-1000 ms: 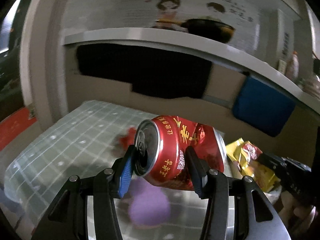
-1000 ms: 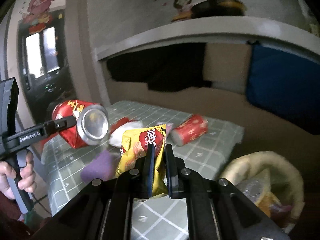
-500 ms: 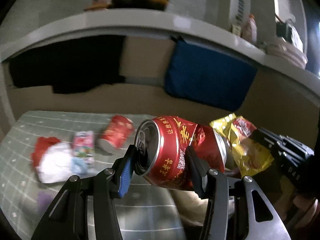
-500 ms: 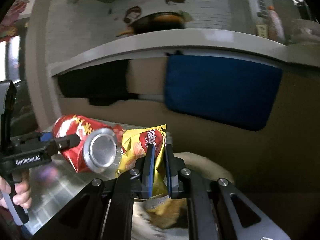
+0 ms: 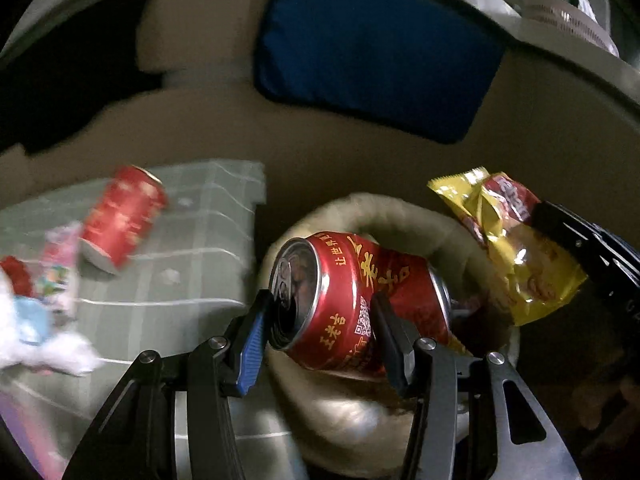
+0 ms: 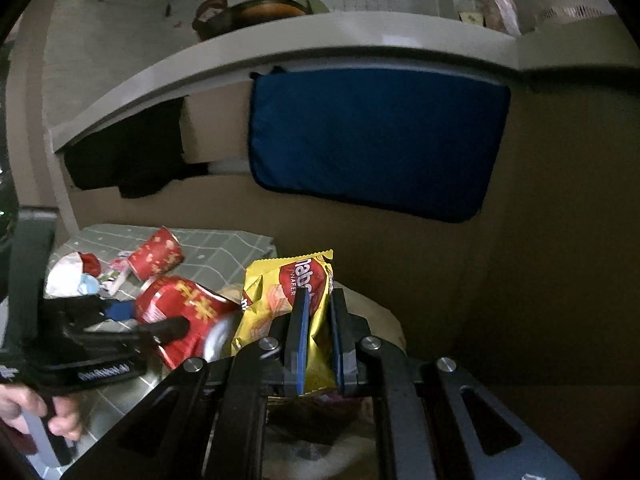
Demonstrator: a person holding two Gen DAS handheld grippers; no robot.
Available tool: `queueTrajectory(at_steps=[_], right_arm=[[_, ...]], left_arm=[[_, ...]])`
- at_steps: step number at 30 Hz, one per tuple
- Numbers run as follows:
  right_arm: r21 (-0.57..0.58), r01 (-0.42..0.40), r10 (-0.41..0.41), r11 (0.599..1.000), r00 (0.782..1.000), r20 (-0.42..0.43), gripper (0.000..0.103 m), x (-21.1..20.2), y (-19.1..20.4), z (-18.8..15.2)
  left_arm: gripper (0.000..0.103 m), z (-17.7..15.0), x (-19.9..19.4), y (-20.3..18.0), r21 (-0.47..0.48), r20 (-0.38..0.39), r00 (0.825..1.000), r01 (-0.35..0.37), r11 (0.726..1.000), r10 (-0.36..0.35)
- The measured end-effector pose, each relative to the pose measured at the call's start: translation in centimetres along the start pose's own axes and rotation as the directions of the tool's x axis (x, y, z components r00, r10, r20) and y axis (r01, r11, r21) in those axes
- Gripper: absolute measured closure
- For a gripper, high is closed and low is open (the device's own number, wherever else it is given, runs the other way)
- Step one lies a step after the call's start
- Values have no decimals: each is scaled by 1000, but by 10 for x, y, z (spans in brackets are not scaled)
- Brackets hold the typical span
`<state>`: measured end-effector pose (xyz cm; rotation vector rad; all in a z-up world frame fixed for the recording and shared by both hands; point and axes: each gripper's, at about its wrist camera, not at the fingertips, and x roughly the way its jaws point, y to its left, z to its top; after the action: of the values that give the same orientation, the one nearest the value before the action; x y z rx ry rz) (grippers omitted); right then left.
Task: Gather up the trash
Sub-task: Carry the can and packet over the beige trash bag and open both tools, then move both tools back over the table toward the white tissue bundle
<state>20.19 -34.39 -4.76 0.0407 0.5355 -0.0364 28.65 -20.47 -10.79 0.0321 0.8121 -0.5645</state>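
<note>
My left gripper (image 5: pixel 320 312) is shut on a dented red drink can (image 5: pixel 356 304) and holds it over the beige trash basket (image 5: pixel 384 208). The can also shows in the right wrist view (image 6: pixel 188 312). My right gripper (image 6: pixel 318 320) is shut on a yellow snack bag (image 6: pixel 280 300) and holds it above the same basket (image 6: pixel 380 312). The bag also shows in the left wrist view (image 5: pixel 508 248), at the basket's right rim. On the green checked table (image 5: pixel 200 248) lie a second red can (image 5: pixel 120 220), a pink wrapper (image 5: pixel 60 264) and crumpled white tissue (image 5: pixel 40 344).
A blue cushion (image 6: pixel 372 136) hangs on the brown wall behind the basket, under a grey shelf (image 6: pixel 280 44). Something purple (image 5: pixel 24 432) lies at the table's near left edge. The basket stands just off the table's right edge.
Both grippers have swung right from over the table to over the basket, still holding the can and the snack bag. The can now hangs lower over the basket's opening.
</note>
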Motion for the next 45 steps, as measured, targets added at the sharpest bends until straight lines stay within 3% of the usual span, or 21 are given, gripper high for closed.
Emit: queueTrajectory(at_steps=[3, 11, 17, 19, 21, 31, 38, 42, 45], right_arm=[[1, 10, -10, 1000, 1000, -19, 93, 6, -4, -3], [2, -17, 17, 1000, 998, -59, 93, 29, 11, -7], [-5, -34, 33, 999, 992, -126, 90, 52, 24, -24], [10, -47, 48, 999, 988, -144, 73, 56, 24, -29], [9, -43, 44, 999, 987, -153, 62, 58, 26, -32], [39, -25, 30, 999, 992, -121, 57, 41, 26, -27], [52, -181, 184, 982, 979, -81, 57, 22, 56, -14], [22, -265, 266, 964, 961, -76, 57, 19, 88, -12], [-23, -326, 323, 945, 941, -97, 57, 24, 118, -14]], left_arm=[[52, 0, 12, 2, -31, -44, 995, 90, 995, -91], [50, 10, -24, 24, -80, 23, 989, 144, 986, -143], [48, 2, -75, 46, -100, 136, 991, 28, 995, -14], [47, -5, -88, 54, -95, 152, 988, -25, 995, 39], [47, -14, -100, 66, -100, 167, 981, -79, 992, 95], [46, -61, -141, 146, -274, 139, 965, -179, 945, 223], [47, -84, -169, 195, -414, 140, 938, -237, 879, 319], [47, -93, -171, 207, -437, 116, 942, -236, 868, 315], [47, -99, -169, 213, -456, 94, 956, -206, 866, 277]])
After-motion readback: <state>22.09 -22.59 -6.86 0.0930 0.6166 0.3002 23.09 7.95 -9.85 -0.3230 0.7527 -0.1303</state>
